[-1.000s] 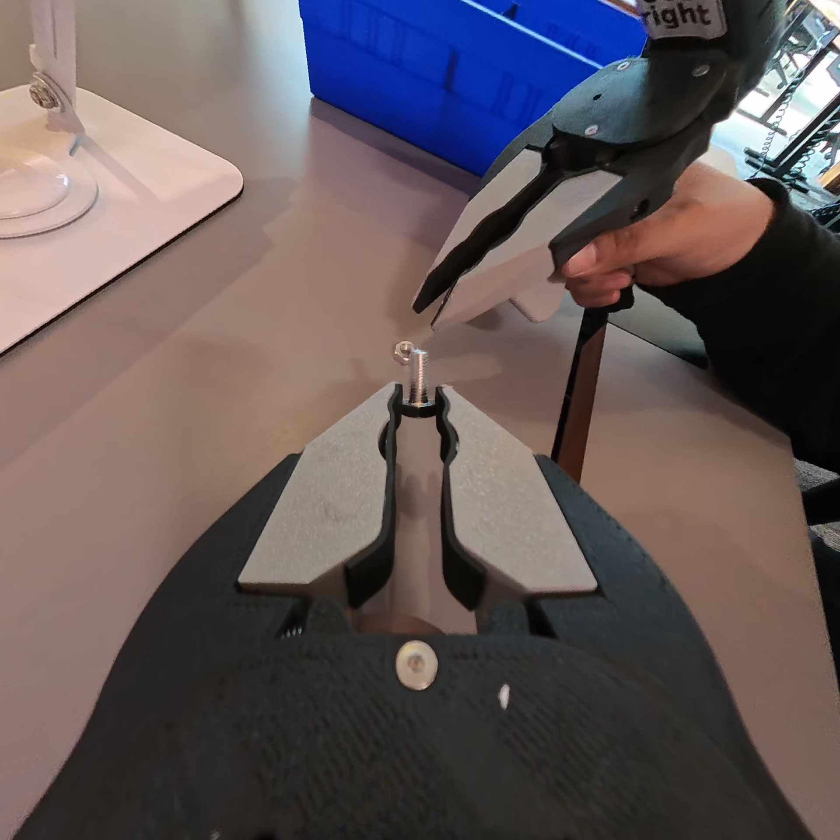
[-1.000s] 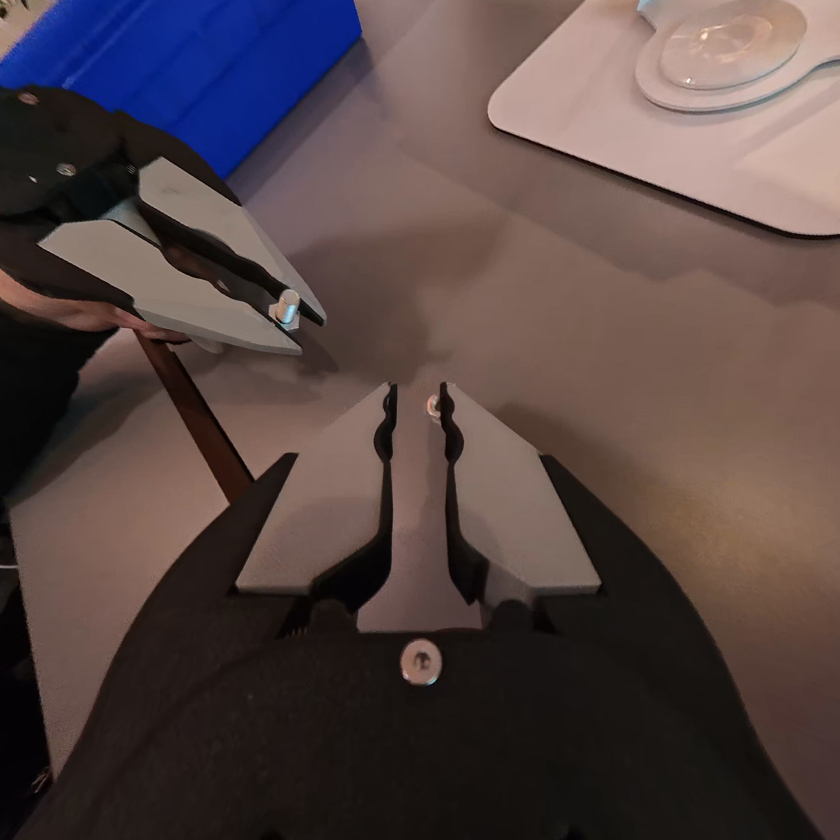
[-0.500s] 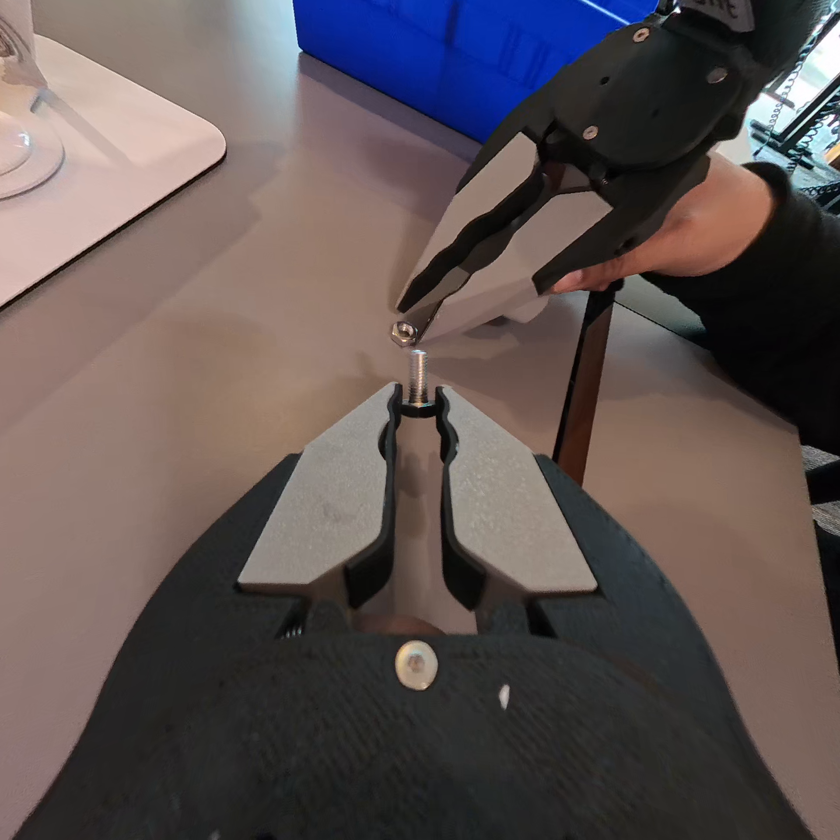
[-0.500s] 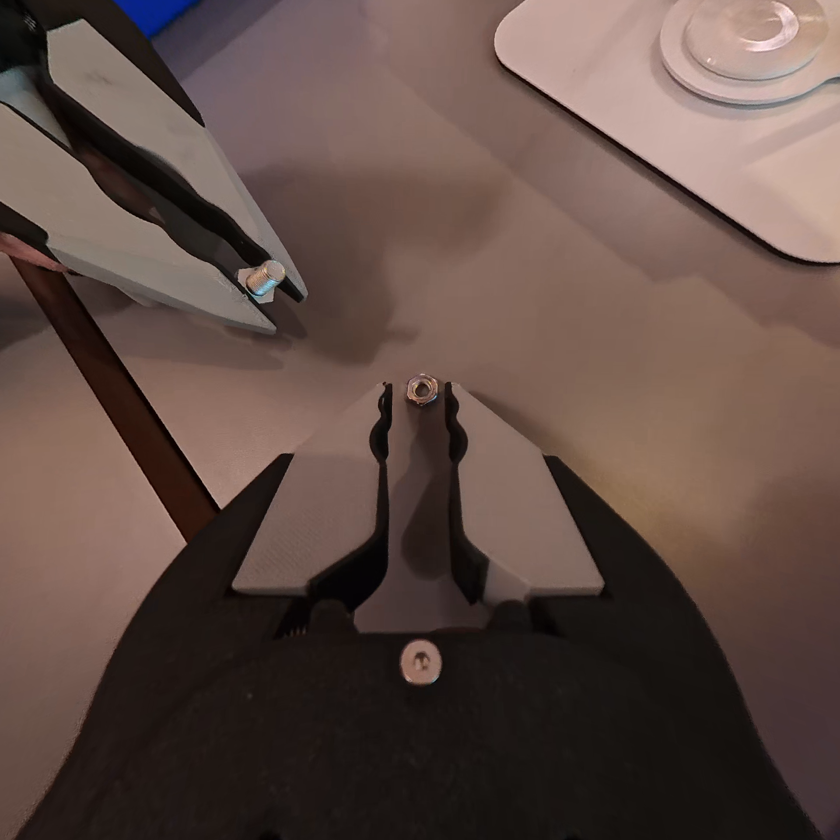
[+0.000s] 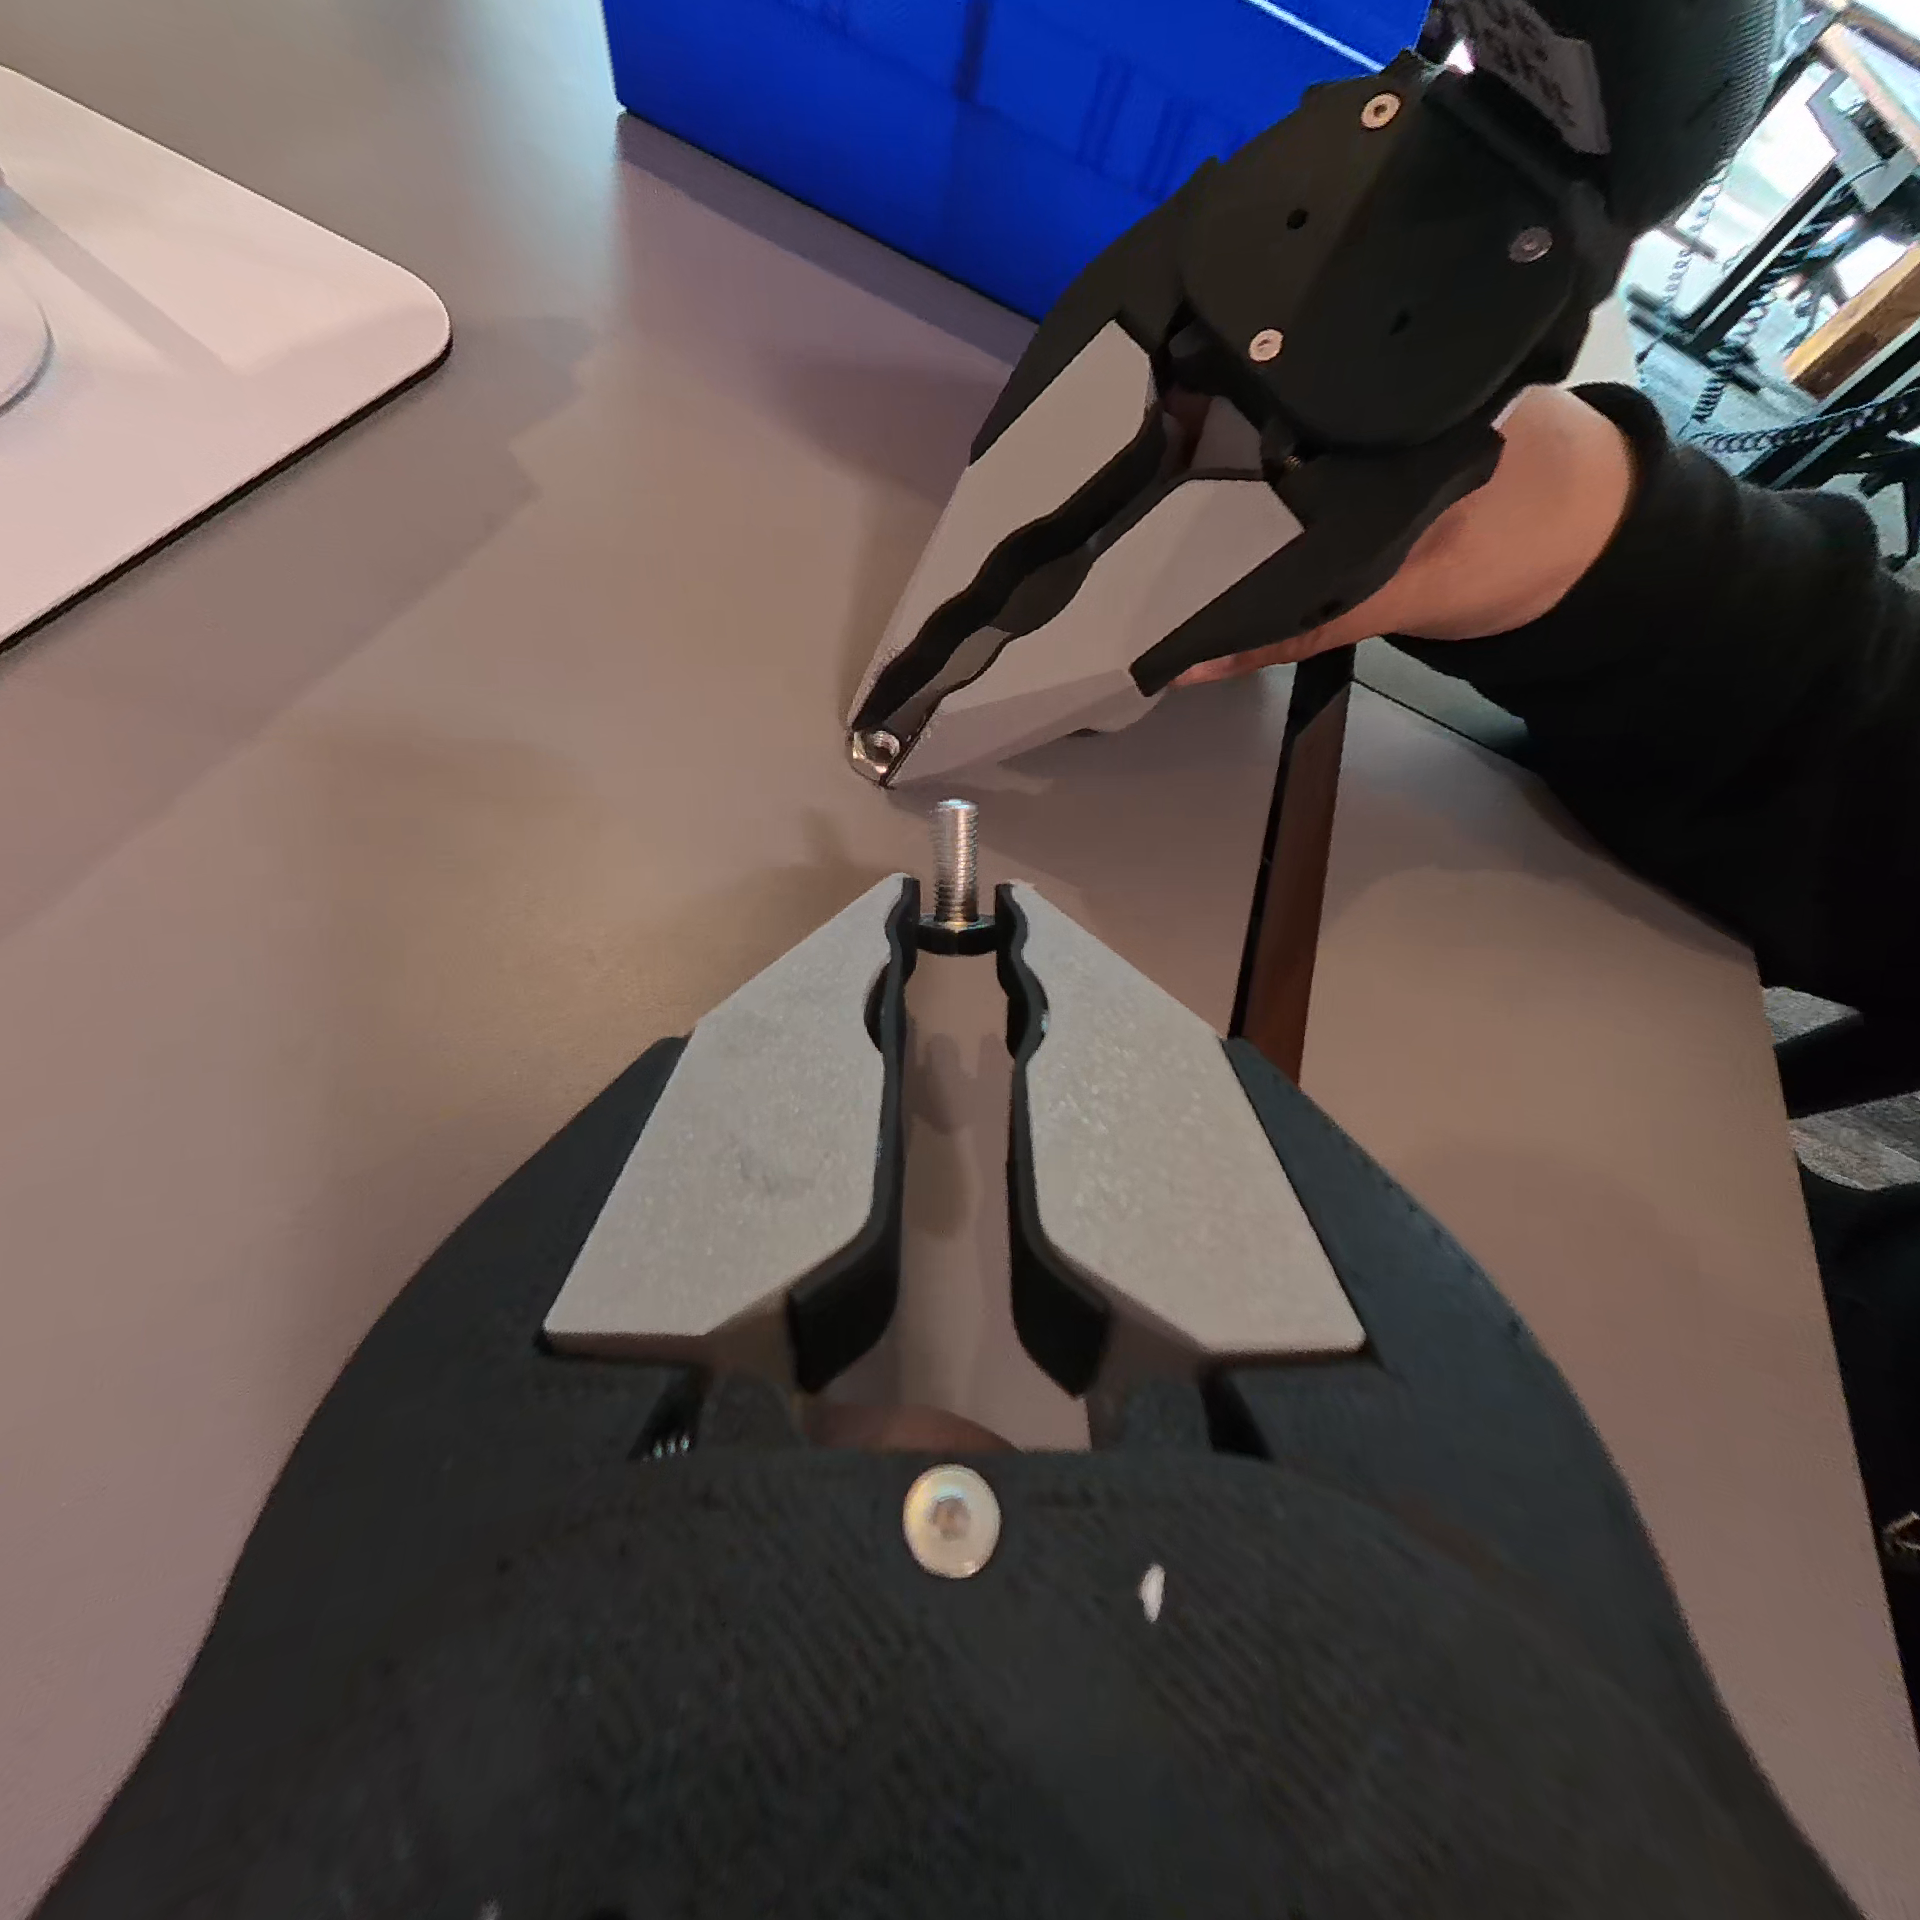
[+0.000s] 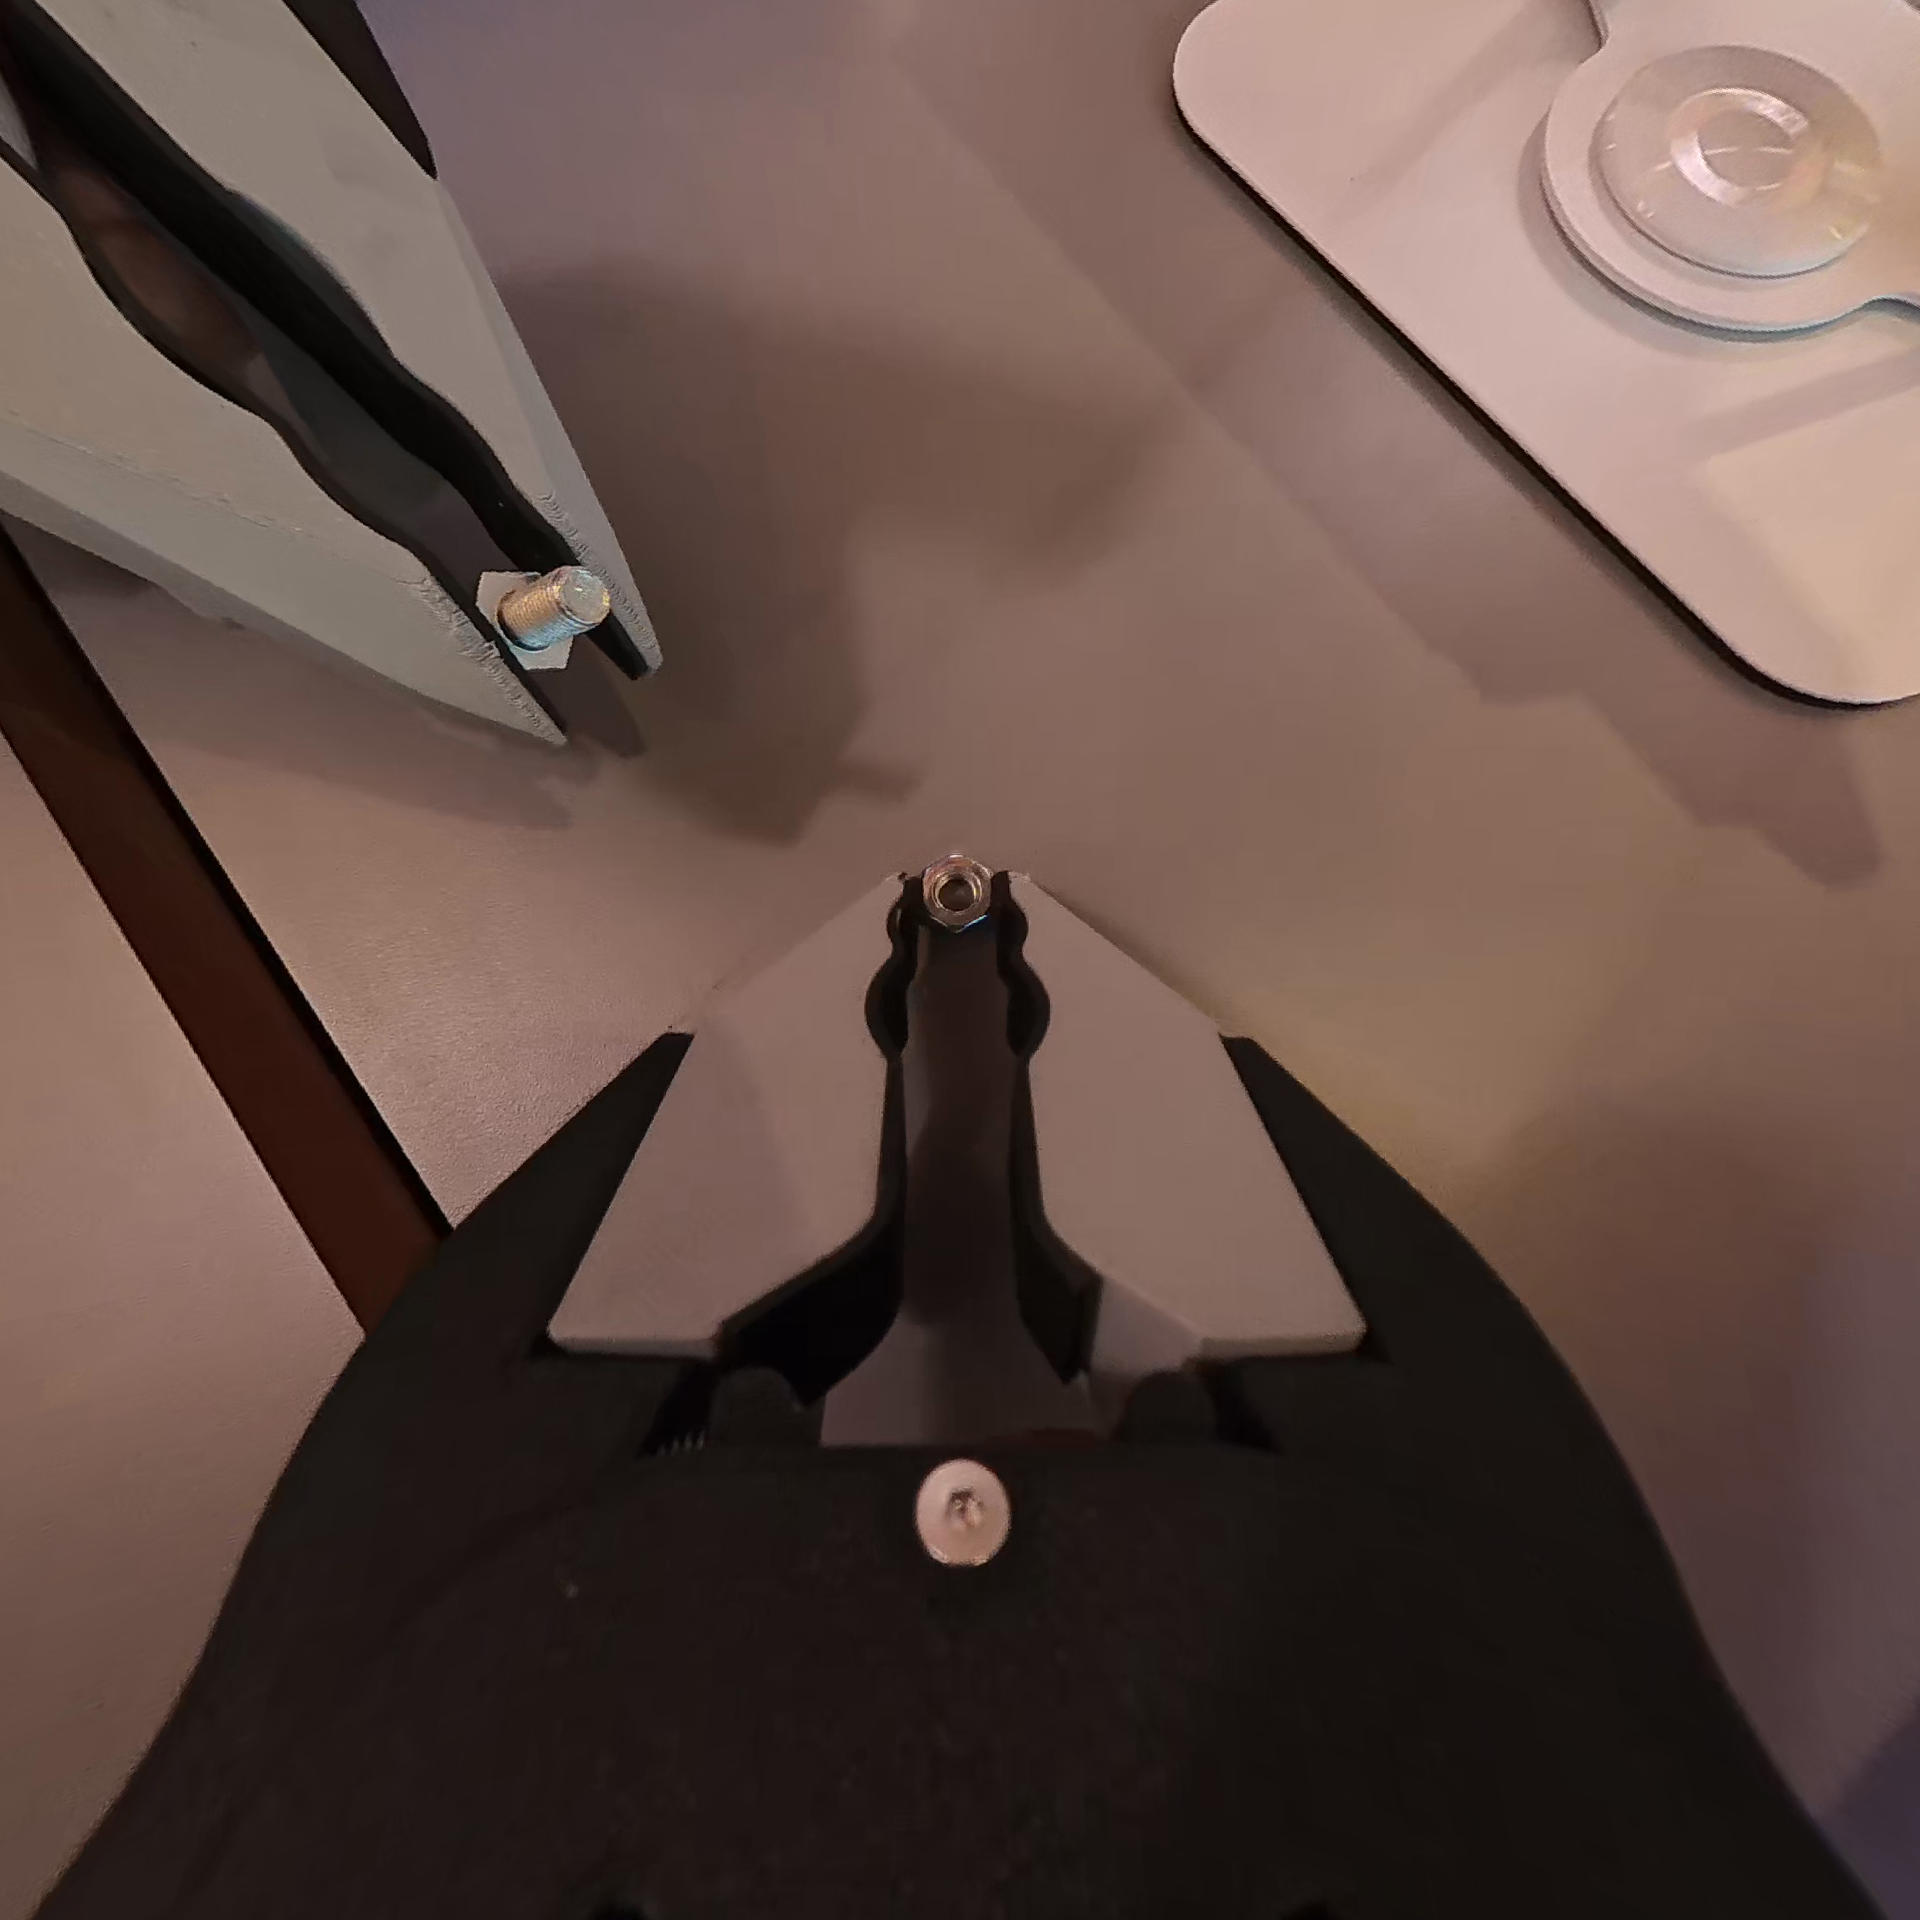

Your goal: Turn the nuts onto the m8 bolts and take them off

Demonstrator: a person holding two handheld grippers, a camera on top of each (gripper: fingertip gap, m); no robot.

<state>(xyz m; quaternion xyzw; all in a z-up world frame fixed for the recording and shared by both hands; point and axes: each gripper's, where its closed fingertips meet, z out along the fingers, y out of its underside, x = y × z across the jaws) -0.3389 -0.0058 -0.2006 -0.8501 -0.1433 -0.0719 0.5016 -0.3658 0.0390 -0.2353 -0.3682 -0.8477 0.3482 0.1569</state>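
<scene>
My left gripper [image 5: 956, 914] is shut on a silver bolt [image 5: 956, 857] by its head, with the threaded shaft pointing up. My right gripper [image 6: 956, 902] is shut on a small silver hex nut [image 6: 954, 900] at its fingertips, low over the grey table. In the left wrist view the right gripper [image 5: 883, 750] holds the nut [image 5: 878, 748] just above and to the left of the bolt's tip, apart from it. In the right wrist view the left gripper [image 6: 551, 634] with the bolt [image 6: 551, 613] is at the upper left.
A blue bin [image 5: 987, 135] stands at the back of the table [image 5: 520, 727]. A white pad [image 6: 1507, 395] with a clear round disc [image 6: 1735, 166] lies to the side. A dark strip [image 5: 1288, 883] runs along the table edge. A hand in a black sleeve [image 5: 1662, 644] holds the right gripper. Some 7 cm of space lies between my two pairs of fingers.
The right gripper came down over the nut lying on the table and shut on it. The left gripper kept hold of the bolt and drew closer to the nut.
</scene>
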